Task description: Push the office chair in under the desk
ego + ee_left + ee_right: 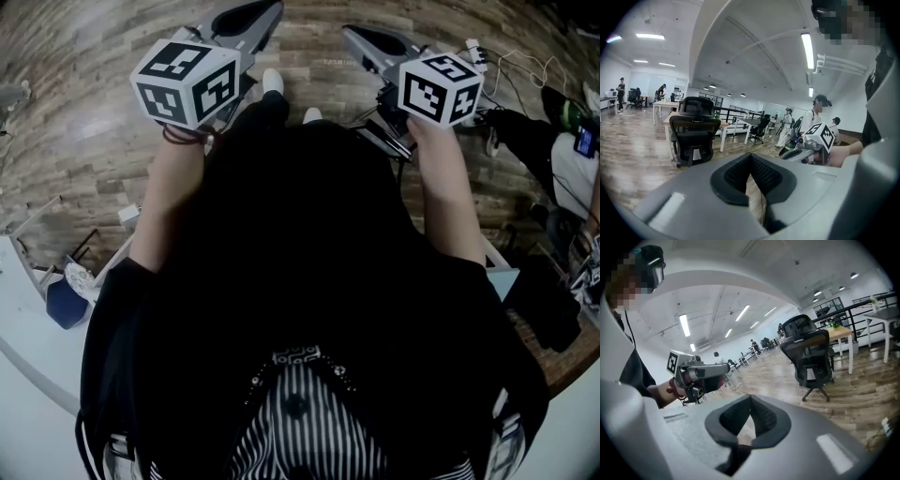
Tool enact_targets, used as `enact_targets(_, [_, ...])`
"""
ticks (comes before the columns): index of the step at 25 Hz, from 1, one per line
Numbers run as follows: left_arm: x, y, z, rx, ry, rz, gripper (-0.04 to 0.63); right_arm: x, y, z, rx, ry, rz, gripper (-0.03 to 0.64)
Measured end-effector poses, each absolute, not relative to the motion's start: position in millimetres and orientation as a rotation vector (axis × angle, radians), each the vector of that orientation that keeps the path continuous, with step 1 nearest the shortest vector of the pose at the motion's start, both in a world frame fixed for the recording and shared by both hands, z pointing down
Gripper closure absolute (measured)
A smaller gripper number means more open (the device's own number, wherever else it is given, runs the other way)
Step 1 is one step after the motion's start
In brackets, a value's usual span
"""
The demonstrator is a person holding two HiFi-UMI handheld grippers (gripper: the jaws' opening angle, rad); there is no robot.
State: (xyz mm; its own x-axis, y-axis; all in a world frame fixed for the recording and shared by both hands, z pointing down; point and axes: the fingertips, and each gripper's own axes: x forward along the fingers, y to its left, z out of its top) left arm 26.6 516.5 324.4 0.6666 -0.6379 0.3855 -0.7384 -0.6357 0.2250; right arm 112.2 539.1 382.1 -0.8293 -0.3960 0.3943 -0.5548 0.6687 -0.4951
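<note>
A black mesh office chair (pixel 693 131) stands on the wood floor some way ahead, its back toward me, in front of a wood-topped desk (pixel 723 124). The right gripper view shows the same chair (pixel 808 357) and desk (pixel 839 333) at the right. Both grippers are held out in front of my body, far from the chair. My left gripper (pixel 751 157) is shut with nothing in it, and so is my right gripper (pixel 750 399). In the head view the left gripper (pixel 267 11) and right gripper (pixel 354 34) point away from me over the floor.
Several people (pixel 790 124) stand to the right of a second black chair (pixel 761 127) and more white desks. Cables and a power strip (pixel 511 66) lie on the floor at my right. A white table edge (pixel 28 309) runs along my left.
</note>
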Motion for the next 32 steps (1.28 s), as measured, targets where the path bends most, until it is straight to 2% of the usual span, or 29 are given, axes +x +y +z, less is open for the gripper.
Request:
enact_targets(12, [-22.7, 417.6, 321.8, 2.545, -1.056, 0.274, 0.594, 75.2, 448.0, 388.8, 0.849, -2.530, 0.816, 0.617])
enact_targets(16, [-37.0, 382.3, 320.1, 2.563, -1.018, 0.254, 0.594, 52.5, 408.7, 374.0, 0.873, -2.571, 0.913, 0.617])
enact_targets(32, [-69.7, 306.5, 334.3, 2.613, -0.876, 0.288, 0.594, 1.5, 327.4, 377.2, 0.969, -2.535, 0.940, 0.617])
